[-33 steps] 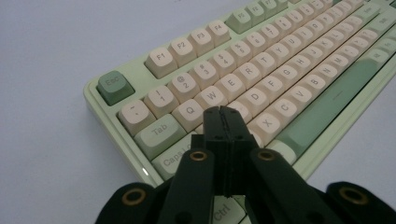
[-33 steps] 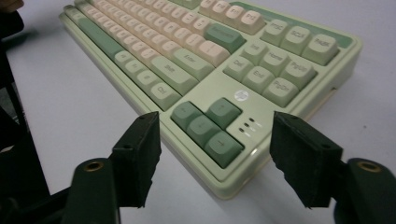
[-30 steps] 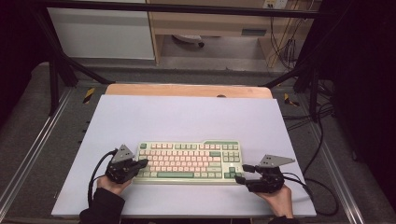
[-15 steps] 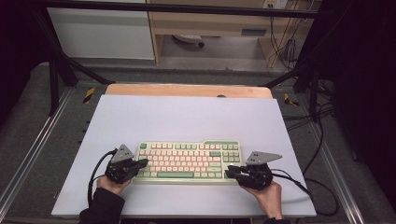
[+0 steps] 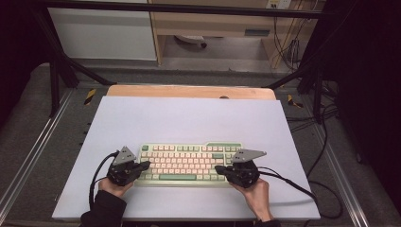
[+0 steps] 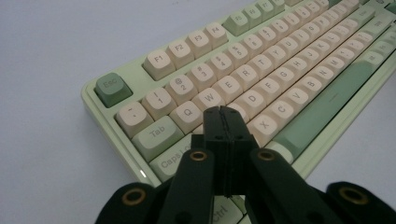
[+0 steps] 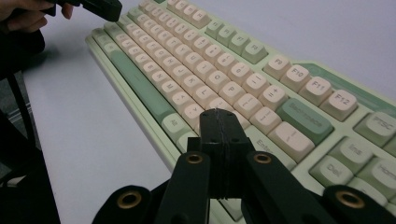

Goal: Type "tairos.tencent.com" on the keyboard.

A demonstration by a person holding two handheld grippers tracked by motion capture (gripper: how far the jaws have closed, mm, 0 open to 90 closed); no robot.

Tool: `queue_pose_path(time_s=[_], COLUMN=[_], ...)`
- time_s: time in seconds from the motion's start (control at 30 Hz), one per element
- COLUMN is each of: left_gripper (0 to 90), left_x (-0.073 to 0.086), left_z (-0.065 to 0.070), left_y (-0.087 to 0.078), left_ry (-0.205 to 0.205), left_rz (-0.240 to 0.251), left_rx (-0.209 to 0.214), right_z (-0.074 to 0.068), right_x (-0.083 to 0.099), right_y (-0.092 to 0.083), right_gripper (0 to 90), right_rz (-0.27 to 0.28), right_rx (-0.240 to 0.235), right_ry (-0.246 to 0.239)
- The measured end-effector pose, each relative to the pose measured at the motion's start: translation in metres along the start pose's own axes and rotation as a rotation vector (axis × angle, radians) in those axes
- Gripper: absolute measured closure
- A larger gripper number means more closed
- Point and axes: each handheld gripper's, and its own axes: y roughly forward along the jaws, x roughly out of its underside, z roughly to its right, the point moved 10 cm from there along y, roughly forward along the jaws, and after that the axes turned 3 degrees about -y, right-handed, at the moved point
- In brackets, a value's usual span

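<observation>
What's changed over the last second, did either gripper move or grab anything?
The right gripper slid left from beside the keyboard onto its right end; its jaws have just been closing and now meet with nothing between them. The left gripper stayed shut over the left-end keys, and the keyboard has not shifted.
</observation>
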Motion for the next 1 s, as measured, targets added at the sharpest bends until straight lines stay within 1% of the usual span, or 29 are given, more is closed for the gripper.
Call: queue_pose_path(time_s=[0.07, 0.1, 0.2, 0.23, 0.3, 0.33, 0.37, 0.43, 0.47, 0.5, 0.73, 0.8, 0.9, 1.0], left_gripper=[90.0, 90.0, 90.0, 90.0, 90.0, 90.0, 90.0, 90.0, 90.0, 90.0, 90.0, 90.0, 90.0, 90.0], left_x=[0.000, 0.000, 0.000, 0.000, 0.000, 0.000, 0.000, 0.000, 0.000, 0.000, 0.000, 0.000, 0.001, 0.001], left_z=[0.000, 0.000, 0.001, 0.001, 0.000, 0.000, 0.000, -0.001, -0.001, -0.001, -0.001, -0.001, 0.000, 0.000], left_y=[0.000, 0.001, 0.001, 0.001, 0.001, 0.000, 0.000, 0.000, 0.000, 0.000, 0.000, 0.001, 0.001, 0.002], left_ry=[-0.001, -0.001, -0.002, -0.002, -0.002, -0.002, -0.003, -0.003, -0.003, -0.004, -0.004, -0.004, -0.004, -0.004], left_rz=[0.000, 0.000, 0.000, 0.000, 0.001, 0.001, 0.002, 0.003, 0.004, 0.004, 0.002, 0.001, -0.001, -0.001], left_rx=[0.001, 0.002, 0.003, 0.004, 0.005, 0.005, 0.005, 0.003, 0.002, 0.003, 0.004, 0.004, 0.005, 0.006], right_z=[-0.003, -0.003, -0.005, -0.006, -0.006, -0.007, -0.007, -0.008, -0.008, -0.008, -0.007, -0.005, -0.005, -0.005], right_x=[-0.005, -0.005, -0.010, -0.014, -0.015, -0.018, -0.018, -0.021, -0.021, -0.022, -0.026, -0.027, -0.029, -0.032], right_y=[0.008, 0.008, 0.016, 0.022, 0.024, 0.030, 0.030, 0.038, 0.038, 0.043, 0.054, 0.058, 0.061, 0.067], right_gripper=[90.0, 90.0, 90.0, 90.0, 90.0, 90.0, 90.0, 90.0, 90.0, 90.0, 90.0, 90.0, 90.0, 90.0], right_rz=[-0.005, -0.005, -0.002, 0.001, 0.003, 0.010, 0.010, 0.012, 0.012, 0.013, 0.015, 0.005, 0.002, -0.006], right_rx=[0.007, 0.007, 0.018, 0.020, 0.025, 0.025, 0.025, 0.024, 0.024, 0.022, 0.028, 0.033, 0.037, 0.037], right_ry=[0.001, 0.001, 0.002, 0.010, 0.010, 0.019, 0.019, 0.033, 0.033, 0.034, 0.052, 0.056, 0.060, 0.053])
